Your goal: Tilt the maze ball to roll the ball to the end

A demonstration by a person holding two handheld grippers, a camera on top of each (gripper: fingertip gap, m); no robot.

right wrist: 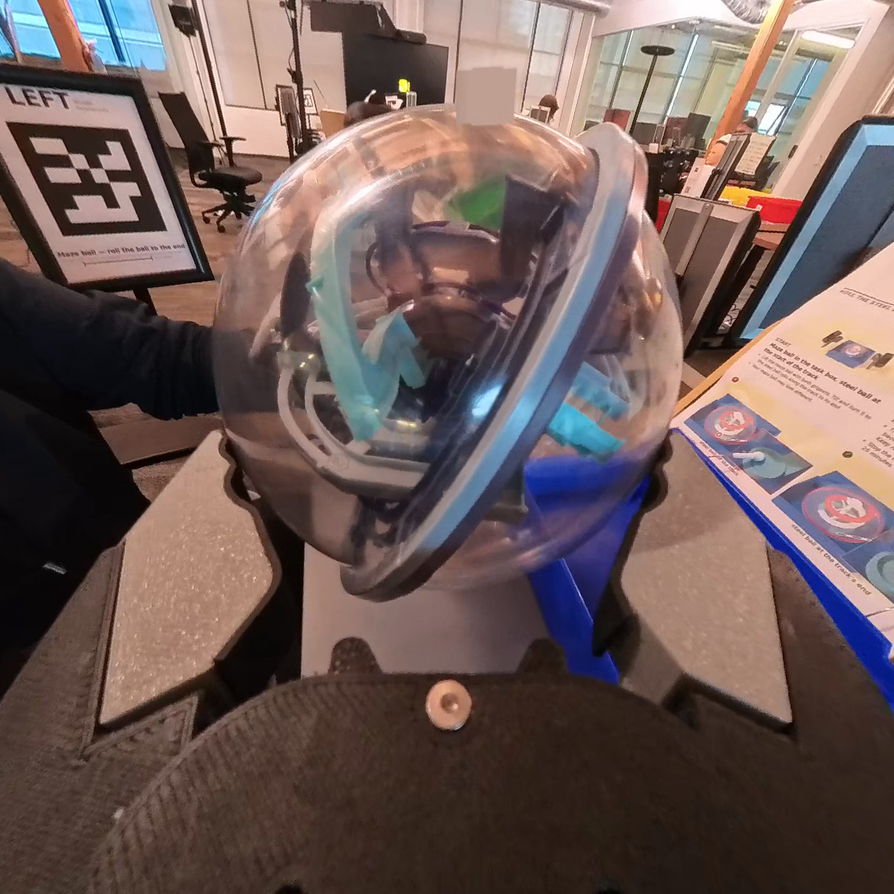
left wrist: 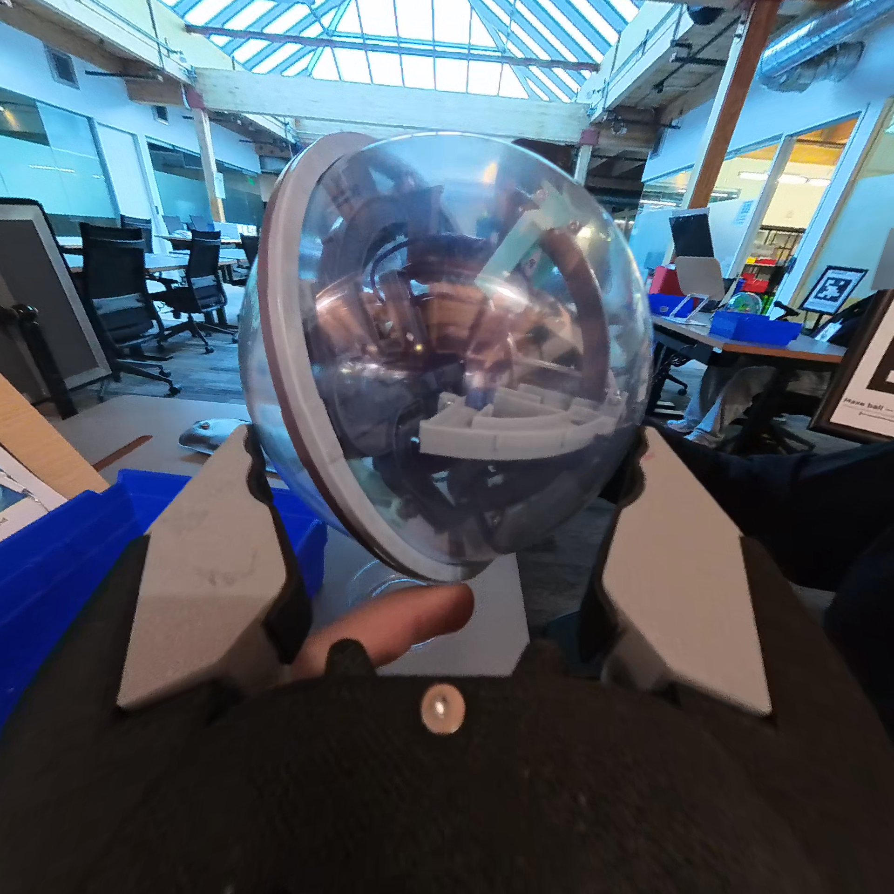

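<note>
Both jaws clamp the clear maze ball (left wrist: pixel 450 348), blocking blue bin (left wrist: pixel 63 537) and instruction sheet (right wrist: pixel 798 435).

One maze ball (left wrist: pixel 450 348), clear. Two grippers: left gripper (left wrist: pixel 447 445), right gripper (right wrist: pixel 447 454). One blue bin (left wrist: pixel 72 532). One framed marker sign (right wrist: pixel 92 179). One instruction sheet (right wrist: pixel 798 435).

The maze ball (right wrist: pixel 435 338) is a clear shell with a pale blue seam band and teal, grey and green tracks inside. The bin (left wrist: pixel 63 542) under it is bright blue. The framed sign (right wrist: pixel 92 179) carries a black-and-white block pattern.
</note>
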